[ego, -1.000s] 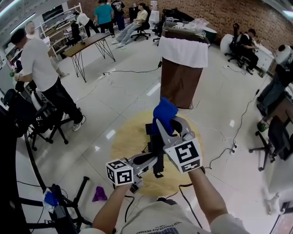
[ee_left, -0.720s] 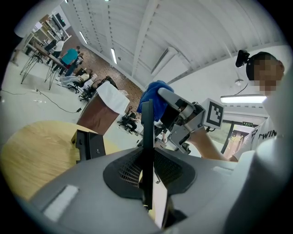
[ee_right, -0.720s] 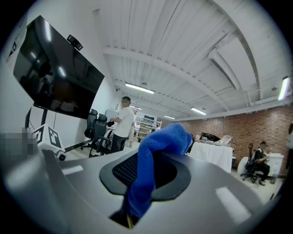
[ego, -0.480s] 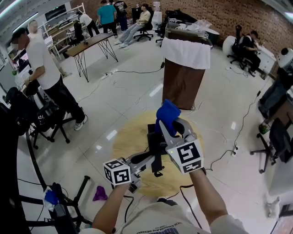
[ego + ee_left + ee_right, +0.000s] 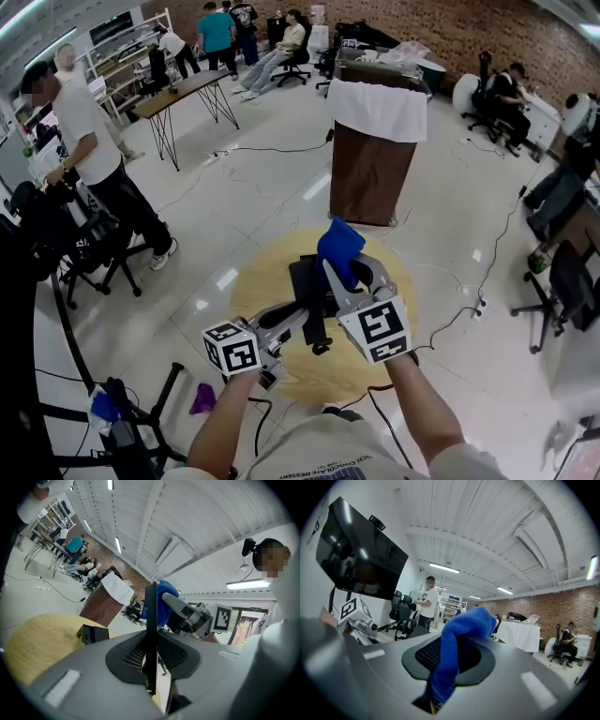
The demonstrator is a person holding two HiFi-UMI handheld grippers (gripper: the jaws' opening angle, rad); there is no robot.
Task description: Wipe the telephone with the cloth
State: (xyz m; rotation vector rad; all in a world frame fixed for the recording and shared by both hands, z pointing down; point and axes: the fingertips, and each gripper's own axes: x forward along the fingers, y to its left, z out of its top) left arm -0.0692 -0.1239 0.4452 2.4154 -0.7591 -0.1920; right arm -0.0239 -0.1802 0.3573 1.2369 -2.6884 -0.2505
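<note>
Seen from the head camera looking down, a person held two grippers above a round wooden table (image 5: pixel 281 380). The left gripper (image 5: pixel 305 319) reached in from the lower left, its jaws clamped on a black telephone (image 5: pixel 320 330), a thin slab lifted clear of the tabletop with its long axis running away from the person. The right gripper (image 5: pixel 342 274) came in from the lower right, pinching a blue cloth (image 5: pixel 339 246) that bunched above its tips, just beside the far end of the telephone and slightly to its right. From the left gripper's own camera, the telephone stood edge-on and upright between the two grey jaws, which were partly apart and pressed on its flat sides. The cloth showed directly behind its upper edge, though contact could not be judged. A small black box (image 5: pixel 93 633), perhaps the telephone's base, sat on the table to the left. From the right gripper's camera, the jaws were closed on the cloth, which rose in a fold over them. The telephone was not clearly seen here, only the left gripper's marker cube at the left edge, so any wipe would likely travel leftward along the slab's length.
</note>
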